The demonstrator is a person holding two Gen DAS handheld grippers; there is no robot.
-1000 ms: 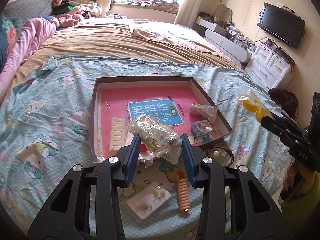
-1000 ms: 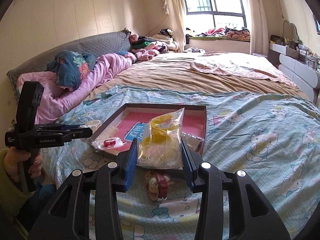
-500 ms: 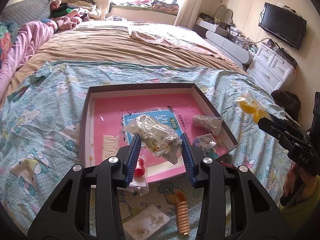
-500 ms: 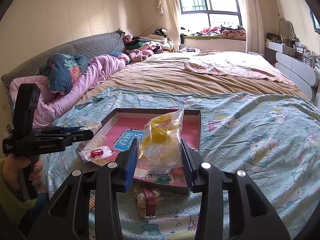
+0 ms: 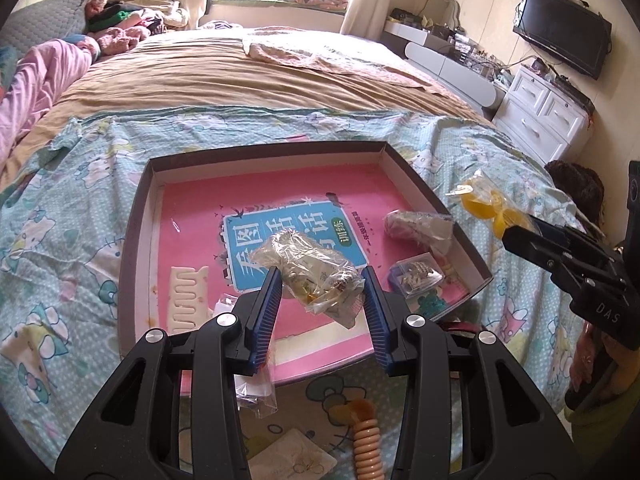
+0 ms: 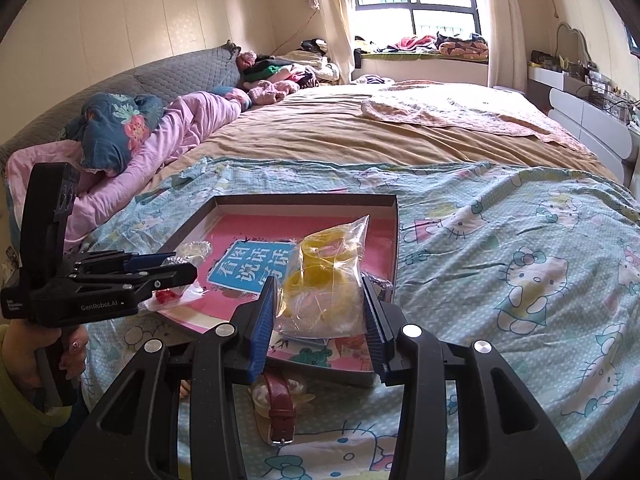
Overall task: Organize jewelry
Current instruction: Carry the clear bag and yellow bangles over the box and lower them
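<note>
While both grippers advance over the tray [image 5: 140,216] compared with a second ago, each load now hangs above its pink floor. The left gripper [image 5: 320,296] pinches a clear jewelry bag [image 5: 308,268]; the right gripper [image 6: 318,308] pinches a yellow-bangle bag [image 6: 324,276]. Release into the tray appears imminent. Legible markings: "GenRobot.AI", "DAS", and Chinese characters on the blue booklet [image 5: 256,240].

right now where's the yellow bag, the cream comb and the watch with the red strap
yellow bag [image 6: 320,284], right wrist view, on the yellow pieces inside the plastic
cream comb [image 5: 188,298], left wrist view, on its teeth
watch [image 6: 280,404], right wrist view, on the red strap
</note>
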